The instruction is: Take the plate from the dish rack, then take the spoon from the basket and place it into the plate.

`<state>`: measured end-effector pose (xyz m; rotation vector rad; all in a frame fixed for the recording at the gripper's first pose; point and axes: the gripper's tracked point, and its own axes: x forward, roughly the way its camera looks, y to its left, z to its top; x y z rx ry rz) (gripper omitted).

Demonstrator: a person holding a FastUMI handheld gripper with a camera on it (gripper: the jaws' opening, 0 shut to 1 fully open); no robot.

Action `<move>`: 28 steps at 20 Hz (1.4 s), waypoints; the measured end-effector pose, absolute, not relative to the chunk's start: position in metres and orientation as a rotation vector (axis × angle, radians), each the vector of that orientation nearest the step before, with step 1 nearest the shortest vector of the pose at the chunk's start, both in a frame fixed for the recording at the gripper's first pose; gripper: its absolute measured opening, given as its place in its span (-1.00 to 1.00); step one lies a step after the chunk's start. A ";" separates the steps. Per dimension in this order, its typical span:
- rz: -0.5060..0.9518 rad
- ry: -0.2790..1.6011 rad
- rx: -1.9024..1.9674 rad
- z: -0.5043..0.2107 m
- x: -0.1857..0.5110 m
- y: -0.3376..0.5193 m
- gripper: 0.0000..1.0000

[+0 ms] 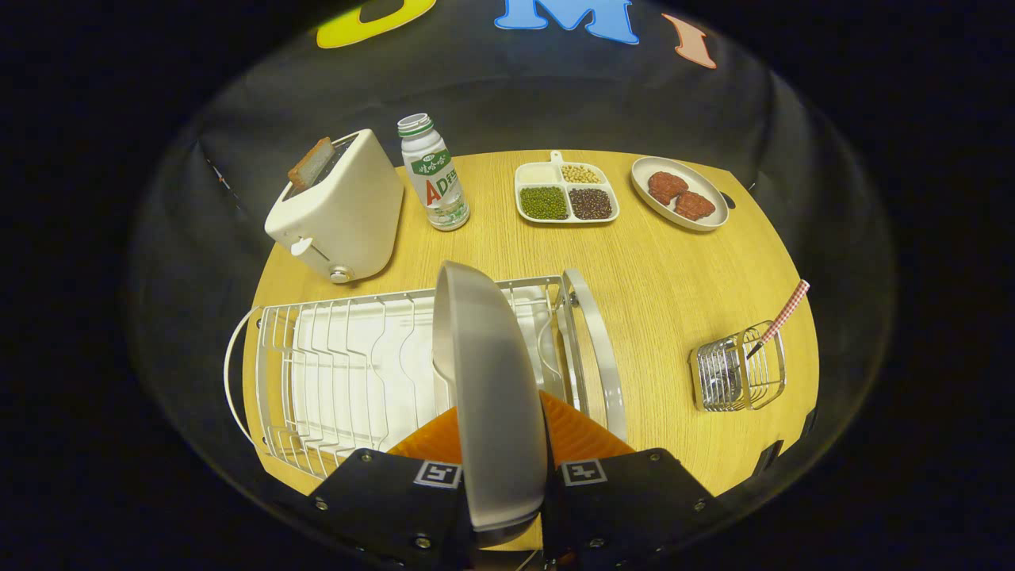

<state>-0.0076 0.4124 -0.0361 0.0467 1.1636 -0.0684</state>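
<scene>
Grey round plate (492,388) stood on edge, pinched between the gripper (507,476) fingers, just above the white wire dish rack (349,373) on the wooden table (658,270). Off to the right, the small wire basket (737,377) had the checkered-handled spoon (783,314) sticking out of it.

Gripper (504,468) clamped on plate (492,381), plate held upright on edge between both fingers, above dish rack (349,373) on desk (658,270). Wire basket (737,373) well off to one side, spoon (781,317) standing tilted in it. Beyond rack: toaster (341,210) with bread, bottle (434,173), divided tray (565,194), oval dish (679,193).
</scene>
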 end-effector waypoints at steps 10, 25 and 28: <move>-0.144 1.061 -0.040 0.012 0.002 0.398 -0.38; 0.096 0.997 0.200 0.111 -0.065 0.328 -0.39; 0.115 0.996 0.230 0.113 -0.090 0.297 -0.39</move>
